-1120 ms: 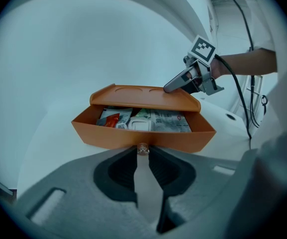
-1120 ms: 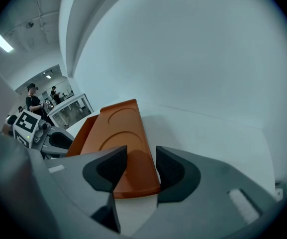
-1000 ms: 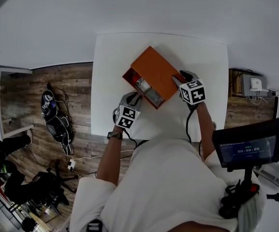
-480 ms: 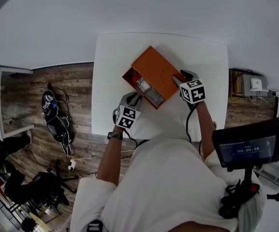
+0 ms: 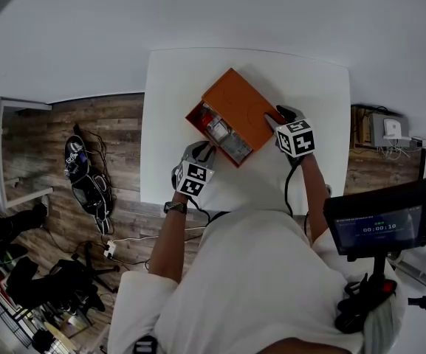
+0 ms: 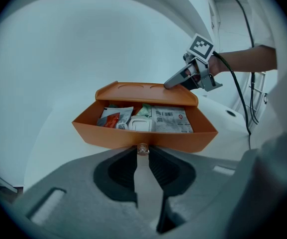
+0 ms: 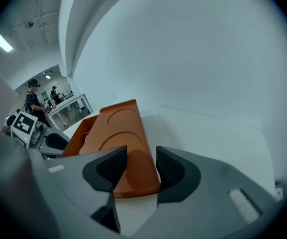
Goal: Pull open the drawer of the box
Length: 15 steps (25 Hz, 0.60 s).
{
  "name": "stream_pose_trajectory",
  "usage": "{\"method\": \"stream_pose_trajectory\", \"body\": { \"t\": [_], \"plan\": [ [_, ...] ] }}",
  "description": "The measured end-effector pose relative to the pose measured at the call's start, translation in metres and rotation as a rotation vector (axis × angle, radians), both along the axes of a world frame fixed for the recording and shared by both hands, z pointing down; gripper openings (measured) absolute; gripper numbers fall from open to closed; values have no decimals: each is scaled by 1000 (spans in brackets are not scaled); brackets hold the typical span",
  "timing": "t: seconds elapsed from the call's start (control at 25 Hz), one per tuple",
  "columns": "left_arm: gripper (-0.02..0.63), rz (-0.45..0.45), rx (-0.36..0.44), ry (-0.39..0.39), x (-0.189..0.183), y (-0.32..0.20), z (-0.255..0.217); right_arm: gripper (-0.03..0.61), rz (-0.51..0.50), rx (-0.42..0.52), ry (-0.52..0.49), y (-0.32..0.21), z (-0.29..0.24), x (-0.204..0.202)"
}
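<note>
An orange box [image 5: 241, 103] lies slanted on the white table [image 5: 174, 80]. Its drawer [image 5: 214, 133] stands pulled out toward me and holds packets and a white case [image 6: 142, 124]. My left gripper [image 5: 207, 150] is at the drawer front. In the left gripper view my left gripper [image 6: 143, 151] is shut on the small clear knob [image 6: 143, 148]. My right gripper [image 5: 275, 119] is at the box's right end. In the right gripper view my right gripper [image 7: 136, 164] has its pads shut on either side of the box [image 7: 119, 129].
The table's near edge [image 5: 198, 206] lies just behind the left gripper. A screen on a stand [image 5: 379, 223] is at my right. On the wooden floor [image 5: 102, 135] to the left lie a dark bag and cables [image 5: 83, 179].
</note>
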<state>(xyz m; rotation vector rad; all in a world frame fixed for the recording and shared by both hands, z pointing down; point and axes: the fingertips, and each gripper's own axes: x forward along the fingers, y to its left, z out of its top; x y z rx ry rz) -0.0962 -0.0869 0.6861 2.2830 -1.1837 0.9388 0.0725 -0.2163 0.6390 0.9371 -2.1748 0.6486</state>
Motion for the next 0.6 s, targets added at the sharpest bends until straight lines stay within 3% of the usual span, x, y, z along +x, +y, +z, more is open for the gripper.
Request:
{"method": "stream_pose_trajectory", "body": {
  "t": [0.6],
  "plan": [
    [78,-13,-15,-3,-6,8,4,189,6,-3,-1,-2,2,1]
  ]
}}
